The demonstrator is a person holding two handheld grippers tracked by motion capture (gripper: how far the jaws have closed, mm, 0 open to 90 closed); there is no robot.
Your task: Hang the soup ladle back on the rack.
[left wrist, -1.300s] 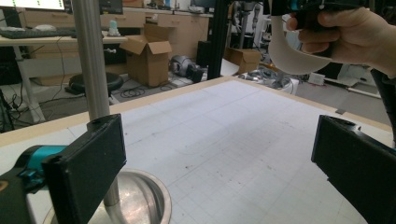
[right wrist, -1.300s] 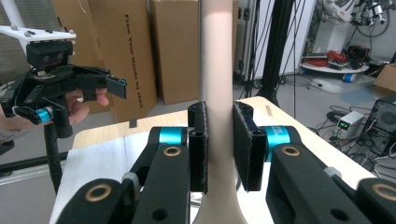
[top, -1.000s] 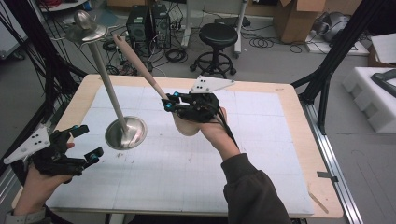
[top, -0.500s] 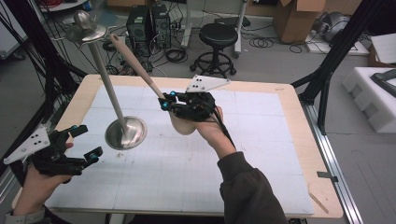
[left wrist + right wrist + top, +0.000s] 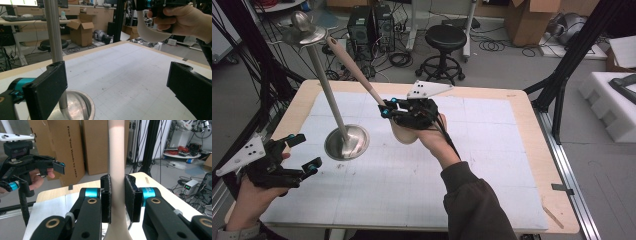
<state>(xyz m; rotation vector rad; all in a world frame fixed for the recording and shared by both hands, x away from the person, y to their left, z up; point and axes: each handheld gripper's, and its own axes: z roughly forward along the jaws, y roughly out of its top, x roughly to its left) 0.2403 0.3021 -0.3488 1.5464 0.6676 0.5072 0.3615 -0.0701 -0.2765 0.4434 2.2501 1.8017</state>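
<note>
A beige ladle hangs tilted over the table's middle, its bowl low and its handle rising to the upper left. My right gripper is shut on the handle just above the bowl. In the right gripper view the handle stands between the closed pads of the right gripper. A metal stand has its round base on the mat and a pole up to a dish-like top. My left gripper is open and empty at the front left, its jaws apart beside the pole.
The table carries a white gridded mat with a wooden border. A black stool, computer towers and cardboard boxes stand beyond the far edge. A black frame post and white foam lie to the right.
My right gripper has shifted slightly left with the ladle, bringing the handle's tip closer to the stand's top. The left gripper has stayed put.
</note>
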